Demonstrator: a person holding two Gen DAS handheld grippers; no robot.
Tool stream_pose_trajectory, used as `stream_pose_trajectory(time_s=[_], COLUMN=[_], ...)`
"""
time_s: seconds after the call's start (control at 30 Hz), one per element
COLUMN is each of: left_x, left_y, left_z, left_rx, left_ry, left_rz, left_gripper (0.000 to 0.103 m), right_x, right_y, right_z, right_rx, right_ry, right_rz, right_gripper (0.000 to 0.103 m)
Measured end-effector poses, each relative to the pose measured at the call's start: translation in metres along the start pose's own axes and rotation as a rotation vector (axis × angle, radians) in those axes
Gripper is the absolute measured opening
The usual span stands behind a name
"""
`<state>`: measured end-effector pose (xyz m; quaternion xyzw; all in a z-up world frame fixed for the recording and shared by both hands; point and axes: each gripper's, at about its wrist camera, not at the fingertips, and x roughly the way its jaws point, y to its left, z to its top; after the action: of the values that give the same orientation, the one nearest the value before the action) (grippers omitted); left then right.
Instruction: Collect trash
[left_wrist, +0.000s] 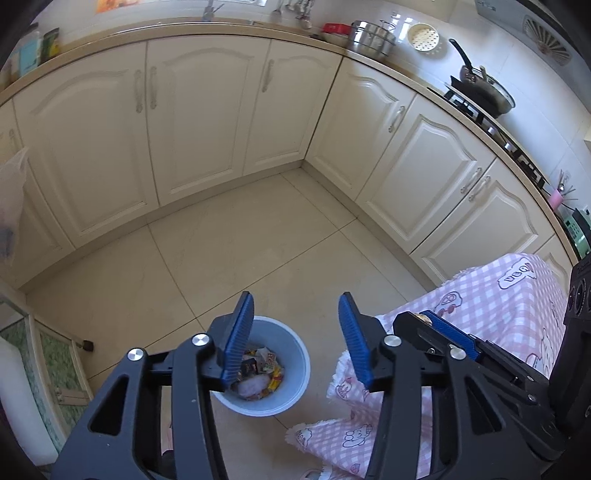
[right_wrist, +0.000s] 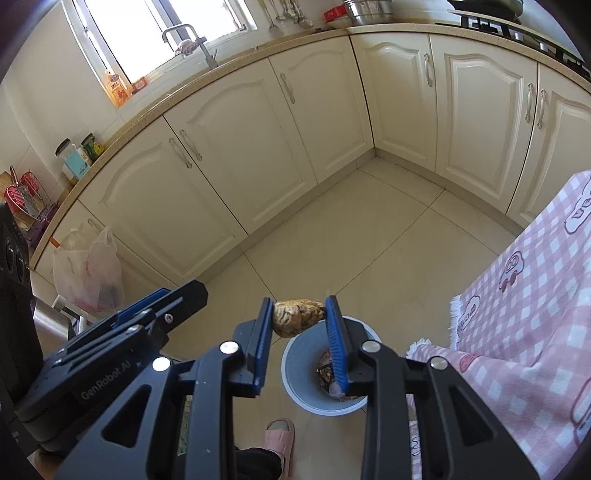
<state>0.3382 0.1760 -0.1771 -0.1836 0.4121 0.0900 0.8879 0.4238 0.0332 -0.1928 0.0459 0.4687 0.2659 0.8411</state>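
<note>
A light blue trash bin (left_wrist: 291, 373) stands on the tiled floor, holding wrappers and scraps; it also shows in the right wrist view (right_wrist: 299, 376). My left gripper (left_wrist: 297, 310) is open and empty, held above the bin. My right gripper (right_wrist: 299, 312) is shut on a crumpled tan piece of trash (right_wrist: 297, 317), held above the bin's far rim. The right gripper also shows at the right of the left wrist view (left_wrist: 428, 319), over the tablecloth edge.
A table with a pink checked cloth (left_wrist: 498, 302) stands right of the bin. Cream cabinets (left_wrist: 207, 110) line the far walls. A plastic bag (right_wrist: 88, 273) hangs at the left. A pink slipper (right_wrist: 279, 434) is near the bin.
</note>
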Motion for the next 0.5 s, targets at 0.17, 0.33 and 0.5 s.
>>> stream_pose_trajectory(time_s=[0.17,0.33,0.5], left_x=[-0.005,-0.014,-0.032], left_y=[0.013,0.024,0.026], left_z=[-0.001,0.002,0.004], left_rx=[-0.009,-0.023,-0.021], left_ry=[-0.003,-0.021,-0.058], left_rz=[0.030,0.044,0.032], left_gripper=[0.060,0.066,0.077], right_x=[0.004,0.006,-0.005], right_y=[0.006,0.016,0.025], right_z=[0.002,0.005,0.006], right_rx=[-0.010,-0.027,-0.047], right_ry=[0.000,-0.020,-0.061], right_rz=[0.005,0.008,-0.018], right_gripper=[0.029,0.032,0.046])
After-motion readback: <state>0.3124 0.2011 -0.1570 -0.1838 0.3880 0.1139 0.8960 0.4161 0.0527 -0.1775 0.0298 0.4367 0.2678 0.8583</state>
